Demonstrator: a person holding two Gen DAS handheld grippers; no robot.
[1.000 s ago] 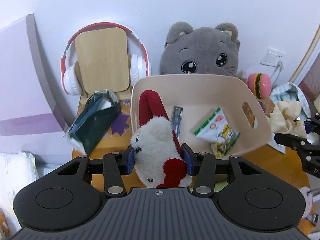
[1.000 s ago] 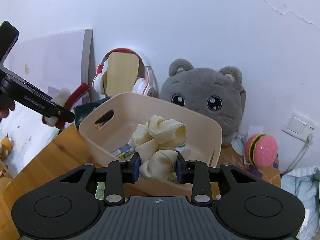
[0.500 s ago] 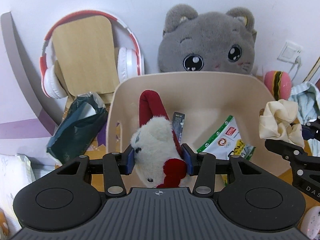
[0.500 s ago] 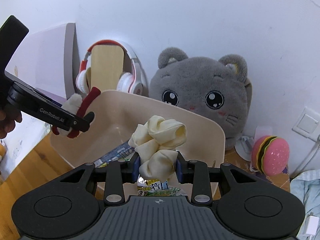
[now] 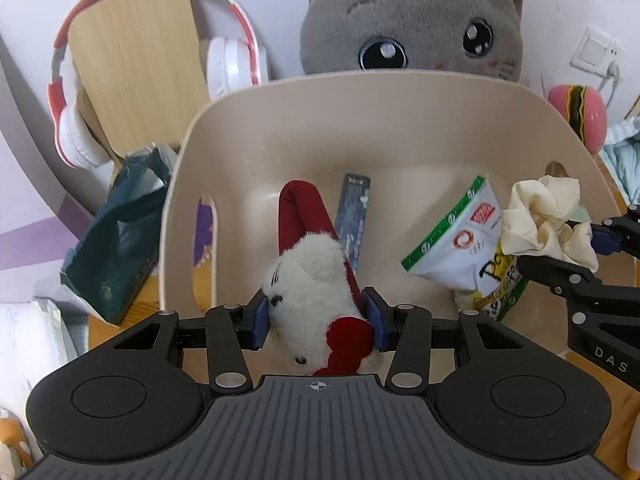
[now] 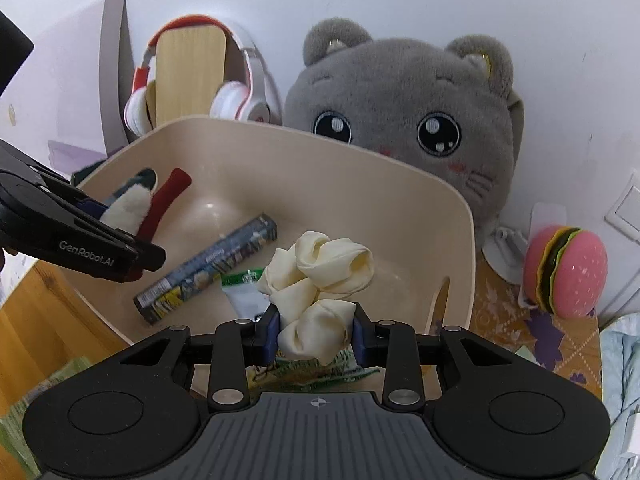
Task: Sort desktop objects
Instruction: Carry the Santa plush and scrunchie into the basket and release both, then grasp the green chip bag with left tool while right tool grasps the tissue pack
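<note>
Left gripper (image 5: 318,318): jaws clamped on white-and-red plush toy (image 5: 316,284), fingers pointing forward and down | Right gripper (image 6: 316,334): jaws clamped on cream scrunchie (image 6: 316,276), fingers level, pointing forward | Both grippers close together, side by side, apart

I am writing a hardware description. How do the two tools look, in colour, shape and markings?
Both are alike: the left tool and right tool have black linkage arms with silver rivets, blue pads, two round discs and a ribbed grey body with a crosshair mark. White lettering marks the side. No cables or sleeves show.
</note>
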